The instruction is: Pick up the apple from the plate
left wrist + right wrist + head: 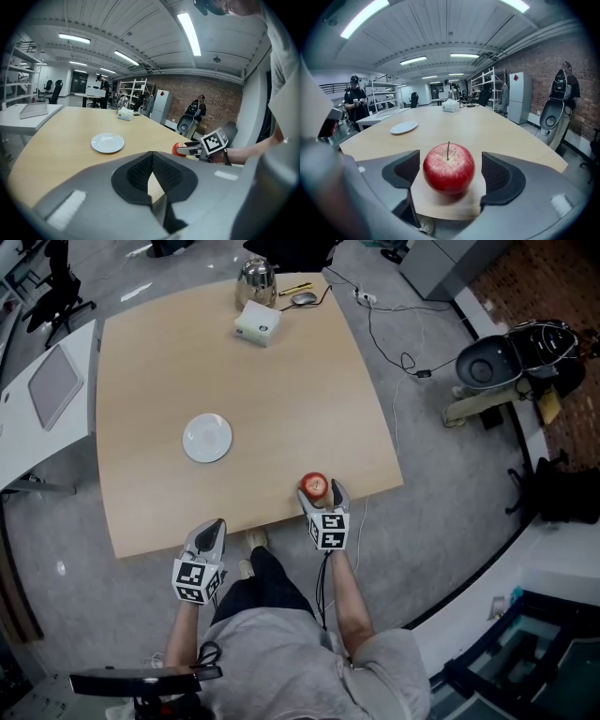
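While apple [448, 168] sits at table [234, 381] edge, rt claw [322, 493] straddles it.

Both forearms reach forward toward the table [234, 362]. The left gripper [215, 527] hovers with its tip at the table's near edge, jaws pressed together. The right gripper [323, 495] reaches just over that edge, level, jaws apart.

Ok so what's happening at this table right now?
A person is working with two handheld grippers at a wooden table. The right gripper has its jaws open on either side of a red apple, with gaps on both sides, so nothing is gripped. The apple sits on the table near its front edge, not on the white plate, which lies empty further in. The left gripper is shut and empty by the near edge.
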